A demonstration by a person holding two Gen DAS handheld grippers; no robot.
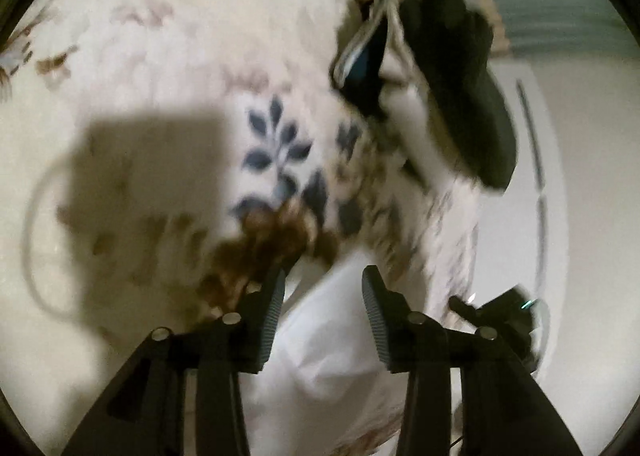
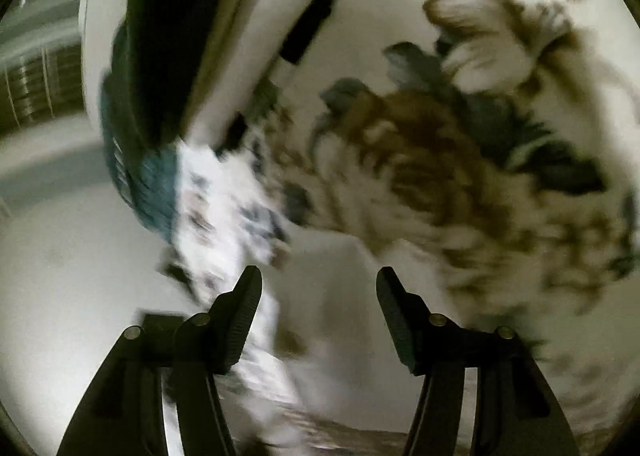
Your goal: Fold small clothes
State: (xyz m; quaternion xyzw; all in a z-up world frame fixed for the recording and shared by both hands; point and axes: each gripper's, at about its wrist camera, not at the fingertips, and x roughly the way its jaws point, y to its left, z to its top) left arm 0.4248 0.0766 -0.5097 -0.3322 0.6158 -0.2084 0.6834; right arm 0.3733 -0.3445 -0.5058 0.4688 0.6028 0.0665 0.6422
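Left wrist view: my left gripper [image 1: 323,280] has its jaws wide, nothing held; white cloth [image 1: 320,356] lies near, dark clothes [image 1: 452,67] far right, unfolded I'd guess; right wrist view: right gripper [image 2: 319,280] likewise wide; floral bedspread [image 2: 440,175] beneath; blurry.

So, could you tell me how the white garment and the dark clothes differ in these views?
The white garment is plain and lies between the open left tool fingers; the dark clothes are black with teal and sit farther off, heaped near the bed's edge. Both rest on the floral bedspread.
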